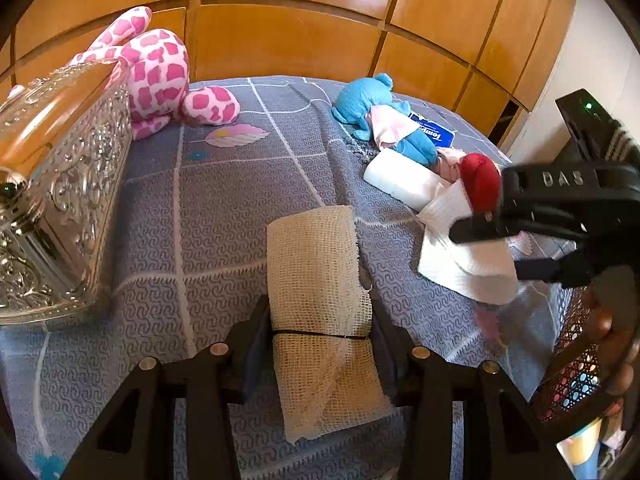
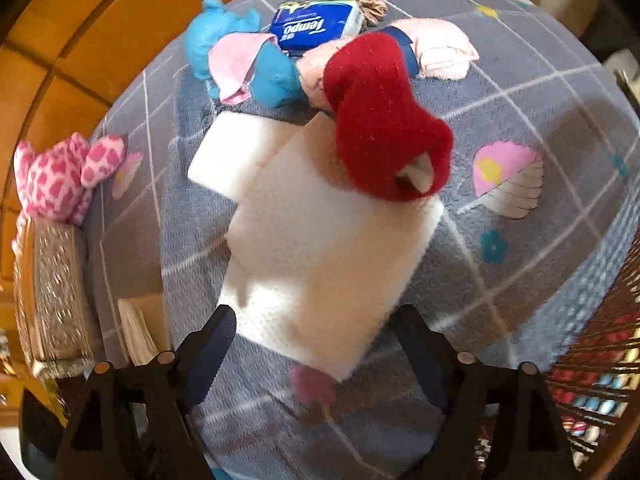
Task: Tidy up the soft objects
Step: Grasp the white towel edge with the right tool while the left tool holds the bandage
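Left gripper (image 1: 320,344) clamped on gauze roll (image 1: 320,300), held near, right of silver box (image 1: 68,184). Right gripper (image 2: 316,344) jaws apart, straddling white folded towel (image 2: 320,248) on bedspread (image 2: 520,280). Judgement: lower squarely, close on both towel edges, avoid the red sock (image 2: 380,120) at its far end.

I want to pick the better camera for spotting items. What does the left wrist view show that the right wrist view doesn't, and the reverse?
Only the left wrist view: the gauze roll clamped in the left gripper, and the right gripper seen from the side. Only the right wrist view: a pink folded cloth and a woven basket wall seen broadly. Both: white paper towel, red sock, blue plush, pink giraffe plush, silver box.
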The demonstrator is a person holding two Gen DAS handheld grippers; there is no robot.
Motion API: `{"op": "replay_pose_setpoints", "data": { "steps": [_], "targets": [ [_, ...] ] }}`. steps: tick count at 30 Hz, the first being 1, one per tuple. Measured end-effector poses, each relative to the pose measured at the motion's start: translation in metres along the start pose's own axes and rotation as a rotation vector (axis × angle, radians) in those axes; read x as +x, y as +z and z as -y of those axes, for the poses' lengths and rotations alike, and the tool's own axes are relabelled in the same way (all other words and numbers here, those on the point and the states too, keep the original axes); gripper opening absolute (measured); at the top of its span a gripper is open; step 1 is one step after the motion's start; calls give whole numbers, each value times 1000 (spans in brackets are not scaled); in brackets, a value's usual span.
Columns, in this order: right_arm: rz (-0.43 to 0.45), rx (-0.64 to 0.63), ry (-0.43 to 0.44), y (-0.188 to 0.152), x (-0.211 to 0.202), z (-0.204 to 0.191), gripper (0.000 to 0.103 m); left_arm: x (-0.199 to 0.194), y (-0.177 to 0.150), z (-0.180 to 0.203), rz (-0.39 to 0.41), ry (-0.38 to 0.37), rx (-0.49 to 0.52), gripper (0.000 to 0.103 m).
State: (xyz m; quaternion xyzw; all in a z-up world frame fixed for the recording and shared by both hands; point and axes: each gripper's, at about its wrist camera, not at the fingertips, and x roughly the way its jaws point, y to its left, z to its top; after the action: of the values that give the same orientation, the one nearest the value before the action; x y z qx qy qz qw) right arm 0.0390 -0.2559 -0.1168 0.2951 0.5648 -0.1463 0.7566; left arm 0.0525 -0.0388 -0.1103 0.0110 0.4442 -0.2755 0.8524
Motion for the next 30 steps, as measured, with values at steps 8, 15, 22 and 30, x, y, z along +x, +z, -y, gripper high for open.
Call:
{"op": "replay_pose_setpoints", "data": {
  "steps": [8,15,22,30],
  "targets": [
    [124,-63,54,9,-2,-5,13,-1,-1,-1,2,-5,-9,48],
    [86,-96,142,2,9,0,11,0,0,1,2,3,4,46],
    [84,-173,113,3,10,-7,14,-13,0,-9,-26,-46,-71,43],
    [169,-269,77,-16,3,-9,14,-61,-2,-8,54,-63,-48,43]
  ]
}}
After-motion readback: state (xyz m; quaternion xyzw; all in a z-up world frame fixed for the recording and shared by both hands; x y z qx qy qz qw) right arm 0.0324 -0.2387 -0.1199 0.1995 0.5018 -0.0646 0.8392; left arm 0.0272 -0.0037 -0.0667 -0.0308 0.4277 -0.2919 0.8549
